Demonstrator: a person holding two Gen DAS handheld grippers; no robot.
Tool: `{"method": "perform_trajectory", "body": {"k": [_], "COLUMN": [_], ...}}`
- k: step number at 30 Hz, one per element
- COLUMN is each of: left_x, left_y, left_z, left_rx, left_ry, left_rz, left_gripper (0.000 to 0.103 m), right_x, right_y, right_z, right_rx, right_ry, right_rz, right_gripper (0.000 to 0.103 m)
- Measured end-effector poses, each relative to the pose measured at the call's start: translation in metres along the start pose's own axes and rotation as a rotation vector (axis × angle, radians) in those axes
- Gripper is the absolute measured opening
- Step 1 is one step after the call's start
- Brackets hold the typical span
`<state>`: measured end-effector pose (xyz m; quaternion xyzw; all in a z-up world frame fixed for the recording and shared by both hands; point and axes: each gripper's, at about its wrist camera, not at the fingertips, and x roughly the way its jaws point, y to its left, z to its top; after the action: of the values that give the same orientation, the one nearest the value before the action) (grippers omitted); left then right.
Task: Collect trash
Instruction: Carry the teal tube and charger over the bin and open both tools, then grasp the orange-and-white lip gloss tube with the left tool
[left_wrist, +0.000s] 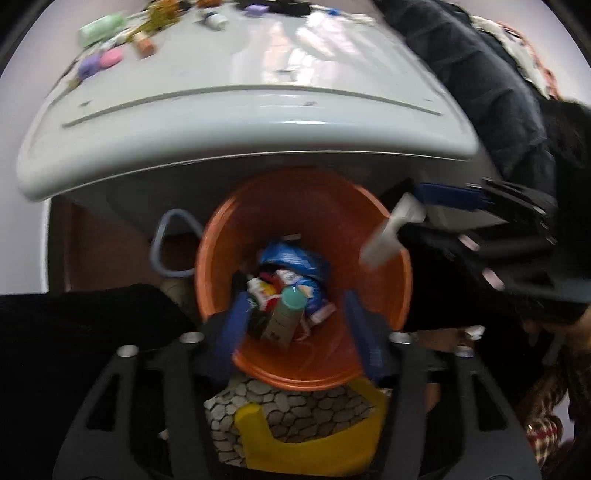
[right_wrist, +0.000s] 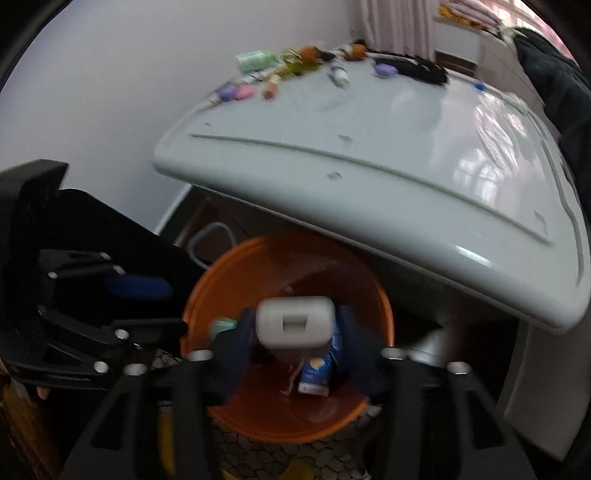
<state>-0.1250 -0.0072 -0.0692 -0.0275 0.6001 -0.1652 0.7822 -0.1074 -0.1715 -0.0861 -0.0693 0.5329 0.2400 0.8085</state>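
An orange bin (left_wrist: 332, 229) stands on the floor under the table edge, with wrappers and a blue bag (left_wrist: 291, 258) inside. My left gripper (left_wrist: 299, 325) hangs open over it. A beige tube with a teal cap (left_wrist: 286, 314) is loose between its blue fingers (left_wrist: 238, 321), touching neither. My right gripper (right_wrist: 295, 332) is also open above the bin (right_wrist: 229, 413). A white bottle (right_wrist: 295, 325), blurred, sits between its jaws without being pressed. From the left wrist view that bottle (left_wrist: 388, 232) tilts down off the right gripper's blue finger (left_wrist: 447, 194).
A white table (right_wrist: 369, 192) overhangs the bin, with small bottles, pouches and toys (right_wrist: 273, 77) at its far end. Dark clothing (left_wrist: 498, 110) lies at the table's right side. A pebble-pattern mat (left_wrist: 295, 410) and a yellow item (left_wrist: 258, 435) lie below the bin.
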Motion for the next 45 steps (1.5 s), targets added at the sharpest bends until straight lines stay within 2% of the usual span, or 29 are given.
{"method": "perform_trajectory", "body": {"k": [3, 5, 7, 9, 10, 11, 12, 14, 15, 17, 21, 23, 26, 31, 34, 35, 37, 38, 39, 40, 42, 43, 44, 45], "left_x": [0.000, -0.004, -0.015, -0.030, -0.038, -0.044, -0.051, -0.059, -0.060, -0.056, -0.034, -0.021, 0.005, 0.031, 0.038, 0.040, 0.043, 0.044, 0.044, 0.041, 0.033, 0.028, 0.022, 0.014], "left_y": [0.011, 0.016, 0.020, 0.025, 0.028, 0.031, 0.036, 0.044, 0.050, 0.062, 0.083, 0.096, 0.114, 0.135, 0.135, 0.134, 0.129, 0.127, 0.126, 0.124, 0.117, 0.115, 0.111, 0.106], "left_z": [0.001, 0.000, 0.007, 0.022, 0.031, 0.038, 0.051, 0.070, 0.083, 0.106, 0.151, 0.171, 0.198, 0.227, 0.237, 0.240, 0.245, 0.247, 0.247, 0.246, 0.239, 0.235, 0.231, 0.225], "left_rx": [-0.042, -0.056, -0.063, -0.067, -0.074, -0.082, -0.101, -0.136, -0.159, -0.192, -0.244, -0.281, -0.337, -0.397, -0.373, -0.360, -0.311, -0.276, -0.266, -0.260, -0.242, -0.235, -0.229, -0.225], "left_ry": [-0.003, -0.030, -0.092, -0.176, -0.219, -0.248, -0.290, -0.347, -0.369, -0.379, -0.354, -0.332, -0.304, -0.281, -0.286, -0.286, -0.294, -0.300, -0.303, -0.294, -0.310, -0.318, -0.326, -0.336], "left_rz": [0.021, 0.024, 0.042, 0.070, 0.082, 0.089, 0.104, 0.127, 0.139, 0.168, 0.201, 0.197, 0.196, 0.248, 0.293, 0.306, 0.350, 0.362, 0.329, 0.315, 0.288, 0.281, 0.272, 0.261], "left_gripper": [0.069, 0.069, 0.069, 0.069, 0.072, 0.076, 0.079, 0.081, 0.082, 0.082, 0.082, 0.082, 0.082, 0.082, 0.081, 0.077, 0.045, 0.021, 0.018, 0.018, 0.018, 0.018, 0.018, 0.018], "right_x": [-0.018, -0.037, -0.063, -0.092, -0.112, -0.128, -0.134, -0.133, -0.124, -0.089, -0.048, -0.040, -0.045, -0.061, -0.071, -0.073, -0.074, -0.072, -0.069, -0.065, -0.055, -0.051, -0.047, -0.041], "right_y": [-0.001, -0.002, -0.003, -0.002, -0.003, -0.003, -0.005, -0.016, -0.023, -0.041, -0.063, -0.062, -0.045, -0.040, -0.041, -0.042, -0.043, -0.045, -0.045, -0.046, -0.047, -0.048, -0.050, -0.052], "right_z": [0.009, 0.020, 0.038, 0.058, 0.072, 0.086, 0.094, 0.124, 0.136, 0.156, 0.143, 0.145, 0.146, 0.144, 0.141, 0.141, 0.142, 0.142, 0.143, 0.144, 0.148, 0.150, 0.152, 0.155], "right_rx": [-0.010, -0.014, -0.045, -0.078, -0.093, -0.098, -0.097, -0.060, -0.026, 0.055, 0.115, 0.080, -0.028, -0.046, -0.042, -0.037, -0.027, -0.024, -0.025, -0.028, -0.030, -0.027, -0.020, -0.011], "right_ry": [-0.085, -0.174, -0.286, -0.408, -0.505, -0.583, -0.606, -0.584, -0.543, -0.448, -0.446, -0.411, -0.462, -0.517, -0.532, -0.537, -0.544, -0.545, -0.540, -0.532, -0.494, -0.478, -0.468, -0.460], "right_rz": [-0.016, -0.026, -0.061, -0.090, -0.095, -0.066, -0.026, 0.110, 0.132, 0.088, -0.042, -0.142, -0.239, -0.191, -0.176, -0.167, -0.156, -0.156, -0.158, -0.156, -0.164, -0.157, -0.150, -0.136], "right_gripper": [0.083, 0.085, 0.085, 0.091, 0.099, 0.098, 0.098, 0.098, 0.098, 0.098, 0.098, 0.098, 0.098, 0.098, 0.098, 0.098, 0.098, 0.098, 0.098, 0.093, 0.076, 0.063, 0.059, 0.059]}}
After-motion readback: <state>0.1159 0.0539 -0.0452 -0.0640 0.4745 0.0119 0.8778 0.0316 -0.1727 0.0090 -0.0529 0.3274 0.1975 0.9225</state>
